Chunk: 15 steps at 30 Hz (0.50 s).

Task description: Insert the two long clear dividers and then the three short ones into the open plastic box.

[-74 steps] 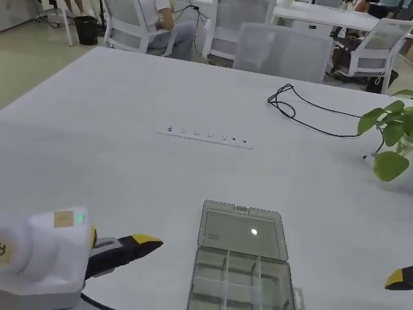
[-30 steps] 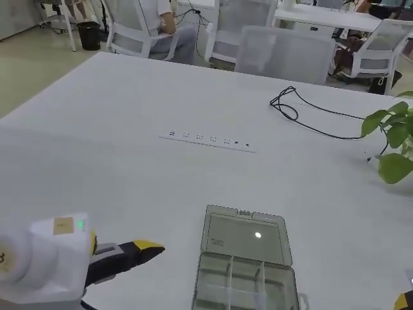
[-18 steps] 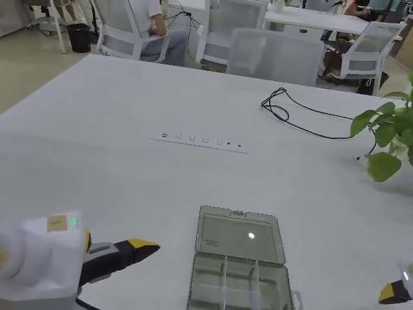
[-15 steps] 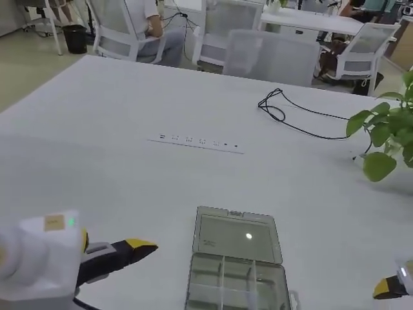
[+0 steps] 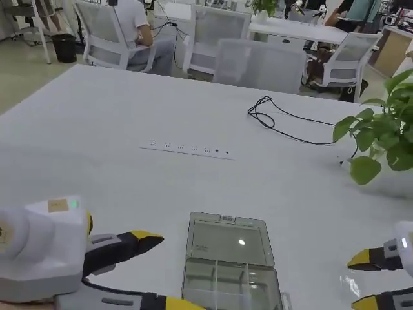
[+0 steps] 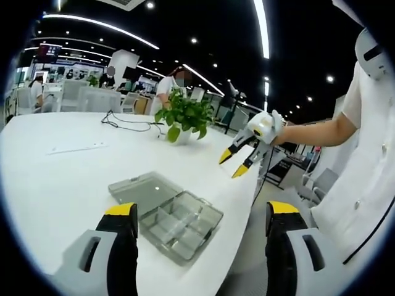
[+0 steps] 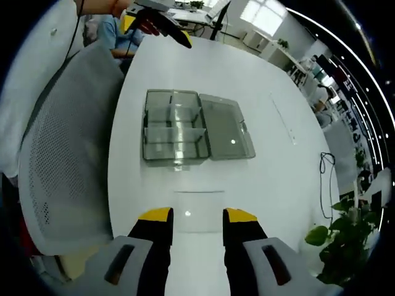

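Note:
The clear plastic box [image 5: 229, 284] lies at the near edge of the white table, its lid [image 5: 227, 240] folded open away from me. Clear dividers [image 7: 176, 129] stand inside it and split it into compartments. A clear strip [image 7: 199, 192] lies flat on the table just ahead of my right gripper [image 7: 197, 216], which is open and holds nothing. In the head view the right gripper [image 5: 362, 281] sits to the right of the box. My left gripper [image 6: 200, 209] is wide open with the box [image 6: 166, 213] beyond its jaws. It hovers left of the box [image 5: 160, 271].
A white power strip [image 5: 188, 150] lies mid-table, with a coiled black cable [image 5: 284, 123] behind it and a green plant [image 5: 381, 135] at the right. Grey chairs [image 5: 258, 64] and a seated person [image 5: 135, 26] are beyond the far edge. A mesh chair [image 7: 68, 148] stands by the near edge.
The head camera has swung, so the scene shifts left. My right gripper has come up into view at the lower right with both jaws apart. The box has stayed in place.

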Tool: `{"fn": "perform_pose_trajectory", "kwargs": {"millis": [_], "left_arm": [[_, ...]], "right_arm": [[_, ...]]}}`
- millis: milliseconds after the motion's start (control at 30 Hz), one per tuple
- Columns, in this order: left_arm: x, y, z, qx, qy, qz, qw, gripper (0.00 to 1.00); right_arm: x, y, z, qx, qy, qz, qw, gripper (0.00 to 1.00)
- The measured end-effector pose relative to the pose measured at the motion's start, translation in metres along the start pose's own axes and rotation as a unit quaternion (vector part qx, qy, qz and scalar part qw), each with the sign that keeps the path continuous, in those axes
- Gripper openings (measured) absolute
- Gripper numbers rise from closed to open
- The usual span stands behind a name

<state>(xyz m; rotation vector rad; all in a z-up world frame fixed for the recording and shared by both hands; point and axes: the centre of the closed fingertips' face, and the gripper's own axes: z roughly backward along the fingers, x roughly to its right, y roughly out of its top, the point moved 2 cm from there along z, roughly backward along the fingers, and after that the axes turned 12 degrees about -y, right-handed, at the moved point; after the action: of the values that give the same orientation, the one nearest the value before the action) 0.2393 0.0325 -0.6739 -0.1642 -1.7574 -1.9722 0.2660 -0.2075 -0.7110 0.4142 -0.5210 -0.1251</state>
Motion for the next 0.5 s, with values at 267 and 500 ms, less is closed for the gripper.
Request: {"fn": "perform_pose_trajectory", "kwargs": {"millis": [267,500], "left_arm": [[0.006,0.02,-0.009,0.012,-0.004,0.022,0.9997,0.79],[0.016,0.035,-0.022,0.027,-0.013,0.061,0.9977,0.72]], "right_arm": [[0.002,0.051,0.021,0.038,-0.032,-0.014,0.9987,0.33],[-0.005,0.084,0.032,0.058,-0.048,-0.023,0.9969,0.33]]}}
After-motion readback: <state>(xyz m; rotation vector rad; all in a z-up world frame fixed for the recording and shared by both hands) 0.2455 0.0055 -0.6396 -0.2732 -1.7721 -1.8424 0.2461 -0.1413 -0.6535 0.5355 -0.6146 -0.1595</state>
